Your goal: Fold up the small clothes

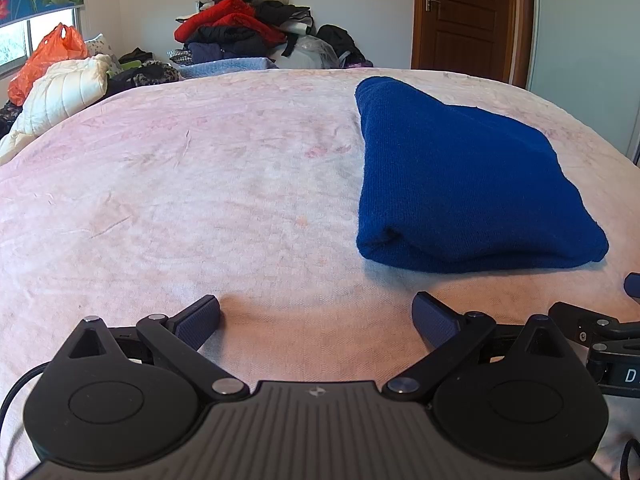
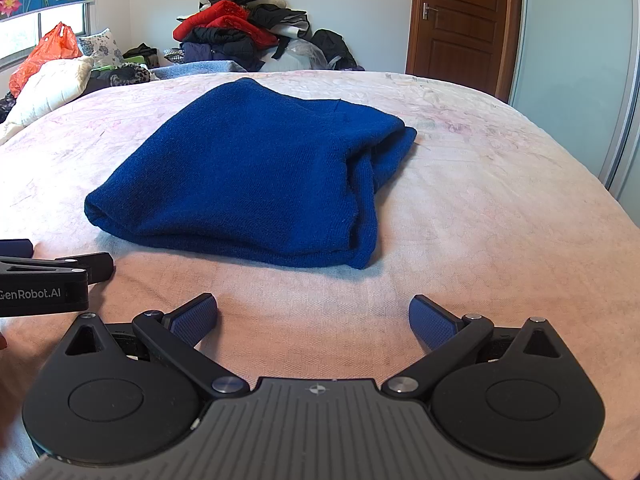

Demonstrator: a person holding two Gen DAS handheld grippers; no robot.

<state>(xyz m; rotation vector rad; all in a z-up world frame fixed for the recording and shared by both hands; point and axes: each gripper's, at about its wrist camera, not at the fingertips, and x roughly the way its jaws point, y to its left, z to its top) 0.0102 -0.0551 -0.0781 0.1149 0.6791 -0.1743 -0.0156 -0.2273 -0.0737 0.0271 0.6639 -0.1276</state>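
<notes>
A dark blue knitted garment lies folded into a thick bundle on the pale pink bed cover. In the left wrist view it sits ahead and to the right of my left gripper, which is open and holds nothing. The right wrist view has the same garment straight ahead, a short way beyond my right gripper, which also stands open with nothing between its fingers. Both grippers hover low over the bed near its front edge, side by side. Part of the left gripper shows at the left edge of the right wrist view.
A tall pile of clothes rises beyond the far edge of the bed. A white quilted item and an orange plastic bag lie at the far left. A brown door stands at the back right.
</notes>
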